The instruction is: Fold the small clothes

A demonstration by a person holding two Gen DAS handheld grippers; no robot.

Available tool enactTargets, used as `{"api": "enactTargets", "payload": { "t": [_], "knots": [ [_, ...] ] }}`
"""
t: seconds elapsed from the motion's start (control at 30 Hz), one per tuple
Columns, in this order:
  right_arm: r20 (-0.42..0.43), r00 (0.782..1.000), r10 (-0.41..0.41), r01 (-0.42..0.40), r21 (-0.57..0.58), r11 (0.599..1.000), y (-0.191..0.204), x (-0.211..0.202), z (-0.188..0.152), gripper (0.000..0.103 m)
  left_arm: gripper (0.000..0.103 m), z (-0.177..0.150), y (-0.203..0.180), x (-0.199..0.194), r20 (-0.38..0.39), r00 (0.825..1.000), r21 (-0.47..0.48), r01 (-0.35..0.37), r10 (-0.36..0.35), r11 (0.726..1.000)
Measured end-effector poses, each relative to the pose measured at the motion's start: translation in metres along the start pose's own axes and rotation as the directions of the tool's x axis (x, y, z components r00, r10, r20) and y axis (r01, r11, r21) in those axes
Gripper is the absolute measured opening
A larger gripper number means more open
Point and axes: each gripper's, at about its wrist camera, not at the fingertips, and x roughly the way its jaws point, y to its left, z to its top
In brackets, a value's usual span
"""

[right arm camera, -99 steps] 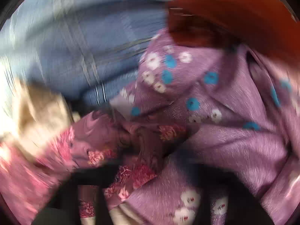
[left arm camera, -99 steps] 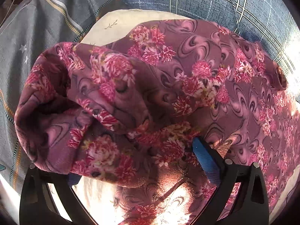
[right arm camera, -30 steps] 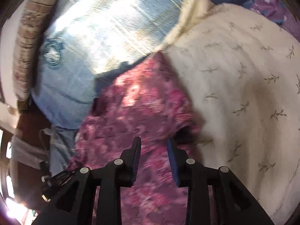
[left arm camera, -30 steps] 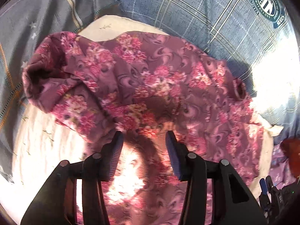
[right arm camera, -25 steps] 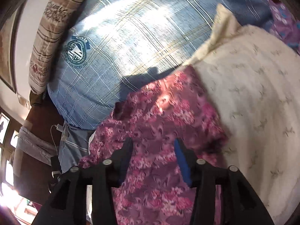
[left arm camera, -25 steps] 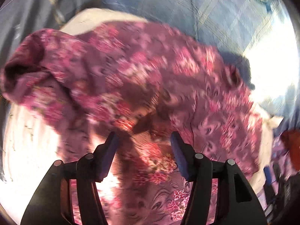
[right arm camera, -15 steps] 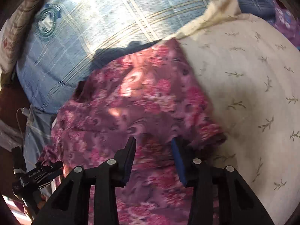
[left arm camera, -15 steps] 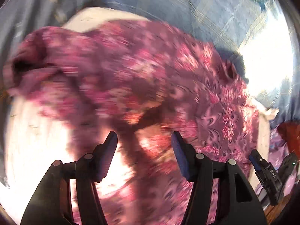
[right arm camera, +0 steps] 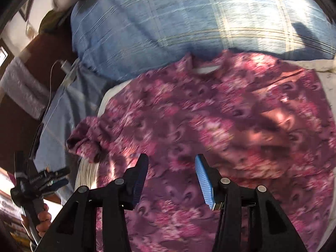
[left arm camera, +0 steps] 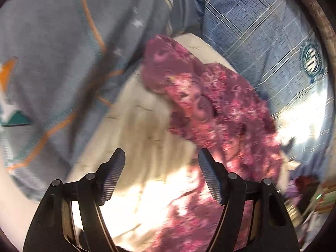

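In the left wrist view, a grey-blue blanket with orange stitching fills the left side. The left gripper hangs over a cream sheet with small sprig marks; its jaws have just been opening and stand wide apart with nothing between them. To the right of it the floral purple-pink top lies bunched on the sheet, one end reaching up toward a blue plaid pillow.

In the right wrist view, a person's hand at the lower left edge holds the other gripper's handle. The right gripper is above the top, which lies spread out flat, neckline toward the plaid pillow. Its jaws have also just been opening and are parted, gripping nothing, with the fabric seen beneath the gap. Both pictures are blurred.
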Motion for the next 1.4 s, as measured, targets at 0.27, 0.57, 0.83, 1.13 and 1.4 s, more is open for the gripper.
{"api": "enactTargets", "payload": {
  "t": [0.27,0.57,0.83,1.13,1.4],
  "knots": [
    [-0.063,0.998,0.007,-0.009,-0.041,0.999,0.008,0.000,-0.017,0.048,0.075,0.019,-0.026,0.054,-0.097,0.995,-0.083,-0.034,0.026,0.996],
    [-0.065,0.995,0.070,-0.070,-0.002,0.998,-0.007,0.004,-0.020,0.055,0.079,0.039,-0.037,0.054,-0.042,0.999,-0.124,0.024,-0.030,0.992],
    [-0.043,0.996,0.081,-0.081,0.003,0.997,-0.020,-0.009,-0.023,0.055,0.006,0.023,-0.092,0.031,0.015,0.988,-0.064,0.152,-0.151,0.986],
    [0.095,0.995,0.007,-0.023,0.167,0.986,-0.101,-0.074,-0.027,0.055,0.007,-0.042,-0.282,0.013,-0.023,0.963,0.255,0.265,-0.268,0.930],
    [0.140,0.976,-0.166,0.111,0.333,0.936,-0.203,-0.137,-0.060,0.055,0.021,-0.145,-0.380,0.132,-0.368,0.921,0.374,0.273,-0.128,0.886]
  ]
}}
